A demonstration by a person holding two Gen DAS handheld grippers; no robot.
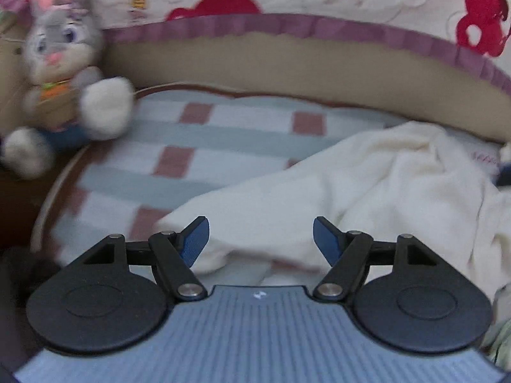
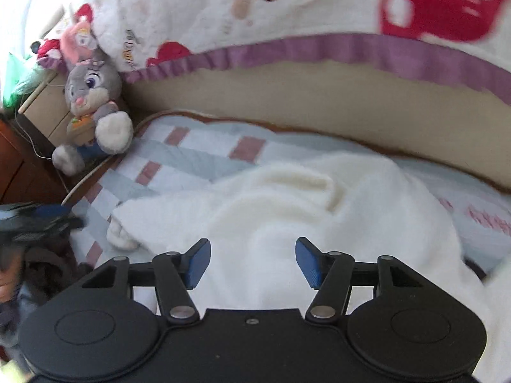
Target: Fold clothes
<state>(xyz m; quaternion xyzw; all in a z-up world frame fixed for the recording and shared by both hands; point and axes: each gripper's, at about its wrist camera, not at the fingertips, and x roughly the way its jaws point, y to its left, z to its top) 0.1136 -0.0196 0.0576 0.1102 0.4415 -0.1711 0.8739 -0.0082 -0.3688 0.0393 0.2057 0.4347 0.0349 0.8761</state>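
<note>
On a bed [image 1: 204, 146] with a checked cover, a cream garment [image 2: 287, 217] lies crumpled.
Both the left gripper [image 1: 261, 239] and right gripper [image 2: 253, 261] hover over it, fingers spread wide and empty; a grey toy rabbit [image 2: 92, 108] sits at the far left corner.

A home bedroom: checked bedsheet [image 2: 204, 153], plush rabbit [image 2: 92, 108], printed quilt [image 2: 255, 9]
</note>
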